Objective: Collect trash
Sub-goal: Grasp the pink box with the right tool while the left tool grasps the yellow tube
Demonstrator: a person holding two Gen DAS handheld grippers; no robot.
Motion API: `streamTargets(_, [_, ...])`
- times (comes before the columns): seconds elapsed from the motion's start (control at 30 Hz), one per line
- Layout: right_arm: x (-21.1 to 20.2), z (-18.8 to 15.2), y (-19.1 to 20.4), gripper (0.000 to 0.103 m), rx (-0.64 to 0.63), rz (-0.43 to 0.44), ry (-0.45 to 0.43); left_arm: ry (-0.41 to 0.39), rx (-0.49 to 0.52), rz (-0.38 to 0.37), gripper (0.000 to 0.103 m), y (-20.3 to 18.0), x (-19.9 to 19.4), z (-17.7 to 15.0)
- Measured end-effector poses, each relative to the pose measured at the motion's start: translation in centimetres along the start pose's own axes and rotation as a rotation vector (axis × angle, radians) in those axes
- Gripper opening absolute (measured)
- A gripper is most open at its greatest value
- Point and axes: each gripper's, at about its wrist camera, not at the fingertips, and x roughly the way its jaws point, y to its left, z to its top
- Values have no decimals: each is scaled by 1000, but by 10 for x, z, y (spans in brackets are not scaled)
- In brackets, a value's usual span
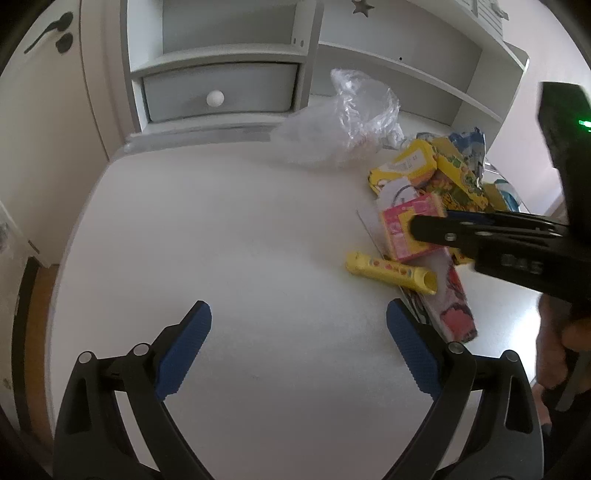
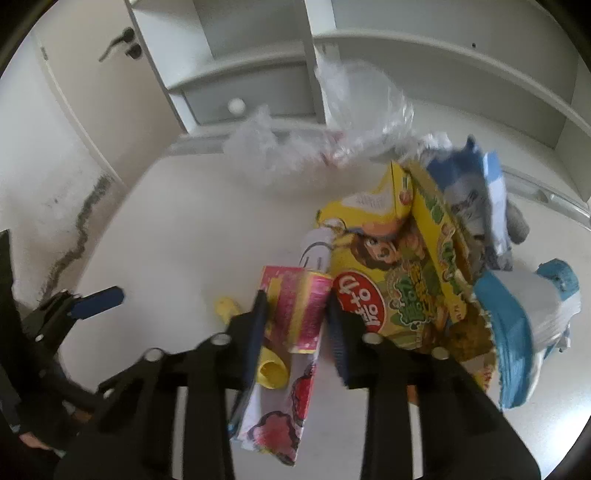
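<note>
A pile of trash lies on the white desk [image 1: 258, 240] at the right: a small pink box [image 1: 400, 229] [image 2: 299, 310], a yellow tube [image 1: 391, 271] [image 2: 271, 367], yellow snack boxes [image 1: 413, 162] [image 2: 399, 280], a pink-and-white wrapper [image 2: 277, 424] and blue-and-white wrappers [image 2: 517, 332]. A clear plastic bag [image 1: 343, 122] [image 2: 332, 140] lies behind them. My right gripper [image 2: 295, 306] has its fingers on both sides of the pink box and appears shut on it. My left gripper [image 1: 299, 325] is open and empty above bare desk, left of the pile.
A white shelf unit with a grey drawer and round knob [image 1: 215, 98] stands at the back of the desk. A door with a black handle [image 1: 48, 33] is at the far left. The desk's rounded edge [image 1: 70, 258] runs down the left side.
</note>
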Motion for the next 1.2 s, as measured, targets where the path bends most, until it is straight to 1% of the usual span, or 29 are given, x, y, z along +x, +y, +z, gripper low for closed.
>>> streamTargets(0.13, [-39,-7,-8,25,22,47,-80,-47,41,22,93,-3,-6,22])
streamTargets(0.17, [-44,-7,-11,25,26,62,-83,-57,50,25,93,-4,-6,28])
streamTargets(0.23, [-51,-11,-20,25,46,91,-66,-75,68,34,93,-10,-5,43])
streamTargets(0.33, [-49,-23,-29,25,76,141,-2,-83,78,28,93,-16,-4,56])
streamTargets(0.43, [-45,-33,-32,25,58,96,12,-83,93,2,93,-24,-3,55])
streamTargets(0.47, [-45,-36,-33,27,56,90,23,-76,99,0,93,-26,-2,51])
streamTargets(0.53, [-49,-43,-31,45,44,66,14,-53,97,-8,93,-27,2,42])
streamTargets(0.57, [-52,-44,-29,67,35,64,-6,-39,94,-12,93,-28,4,37])
streamTargets(0.6, [-56,-48,-28,71,27,52,-25,-29,92,-10,93,-29,5,33])
streamTargets(0.63, [-60,-52,-26,71,13,33,-31,-24,90,-6,93,-29,6,30])
streamTargets(0.7, [-62,-57,-21,71,-18,27,-29,-4,79,-8,93,-31,11,23])
streamTargets(0.8, [-67,-66,-13,71,-67,-32,-33,23,83,-4,93,-38,18,15])
streamTargets(0.93, [-79,-80,-15,71,-70,-12,-37,36,112,35,93,-52,24,9])
streamTargets(1.0, [-82,-85,-18,71,-63,-17,-39,48,120,51,93,-57,30,7])
streamTargets(1.1, [-81,-88,-20,71,-55,-29,-34,63,101,65,92,-55,37,6])
streamTargets(1.17, [-80,-87,-20,71,-61,-42,-34,65,89,74,85,-53,38,3])
streamTargets(1.2, [-79,-87,-19,71,-67,-45,-34,55,94,85,77,-52,36,2])
